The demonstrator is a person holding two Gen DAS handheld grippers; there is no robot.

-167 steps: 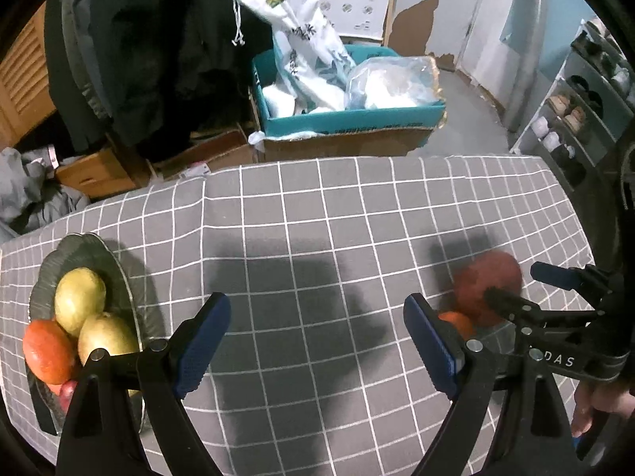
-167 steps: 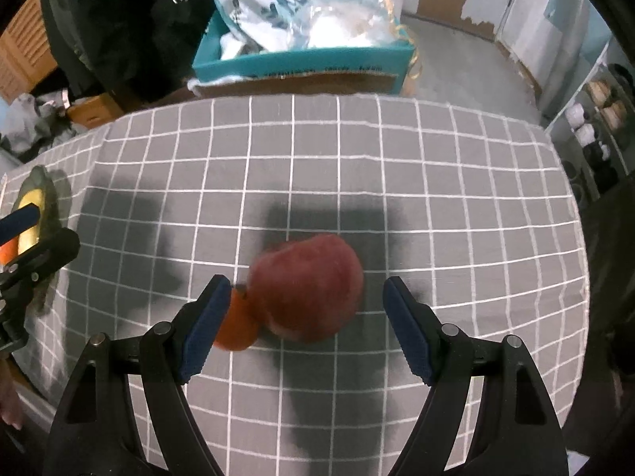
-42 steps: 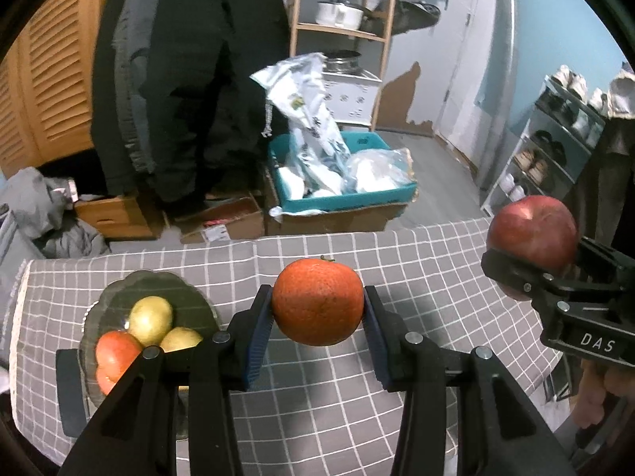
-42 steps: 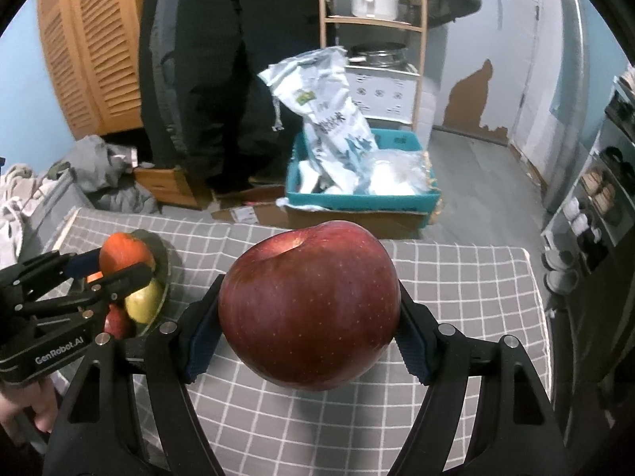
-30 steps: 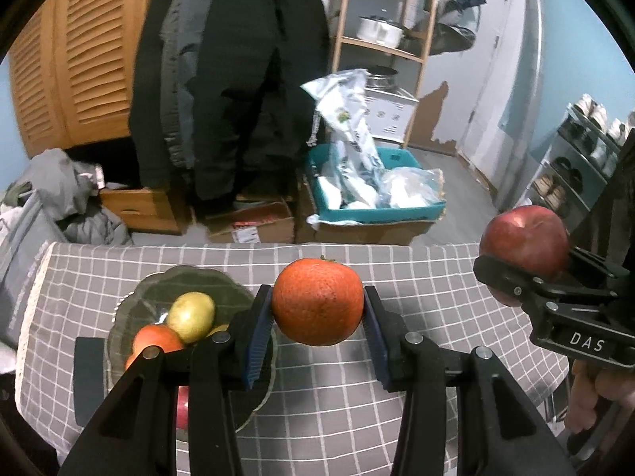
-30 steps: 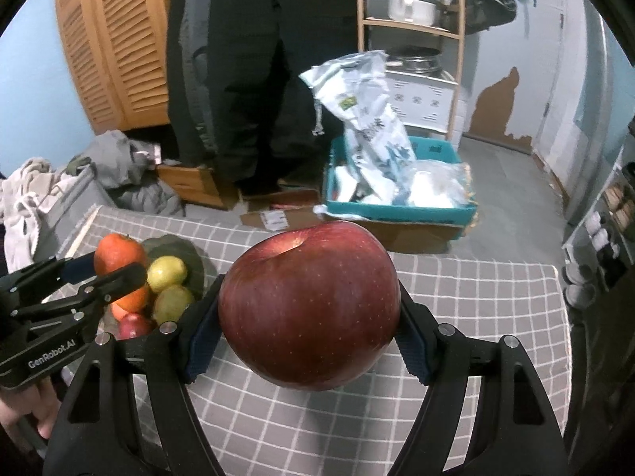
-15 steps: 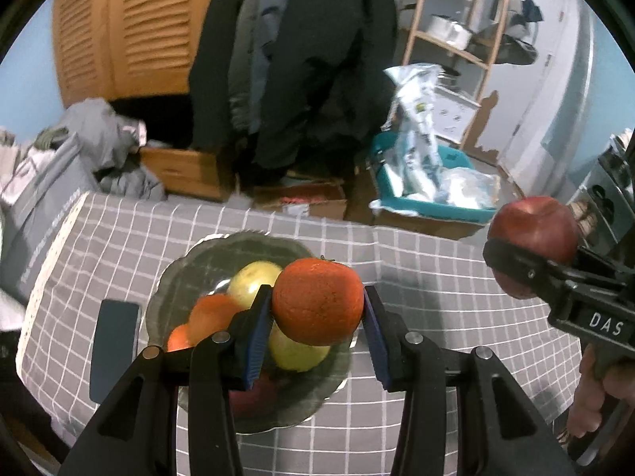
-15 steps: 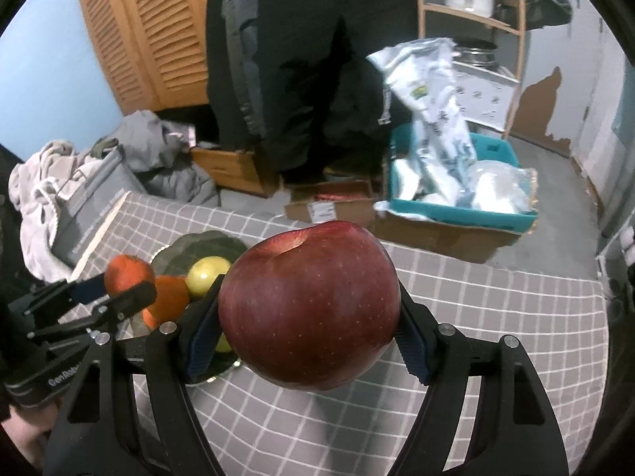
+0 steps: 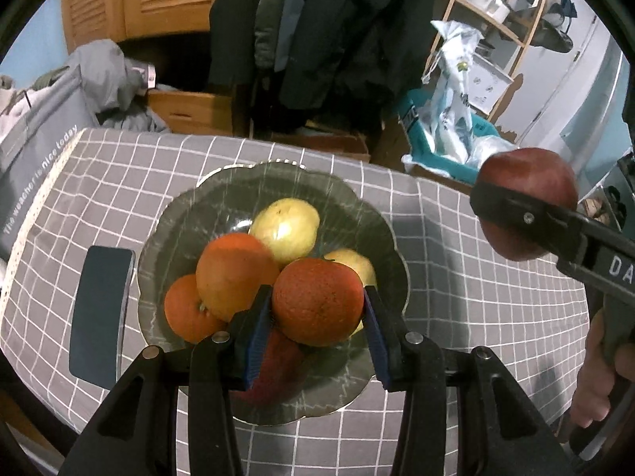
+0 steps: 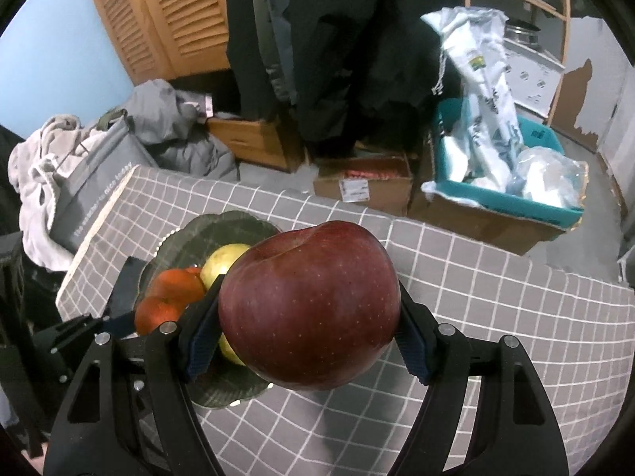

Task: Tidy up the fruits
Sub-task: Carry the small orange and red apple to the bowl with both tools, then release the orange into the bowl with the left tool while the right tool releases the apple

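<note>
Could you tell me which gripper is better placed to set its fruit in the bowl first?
Left, probably. The left gripper holds its orange right over the glass bowl, while the right gripper holds the red apple off to the bowl's side.

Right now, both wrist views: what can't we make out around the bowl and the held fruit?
- Red fruit in the bowl: left wrist view, mostly behind the held orange and left gripper; type unclear.
- Bowl's near-right side: right wrist view, hidden by the apple in the right gripper.
- Dark flat object beside the bowl: unidentifiable.
- Held orange's clearance above the pile: cannot tell.
</note>
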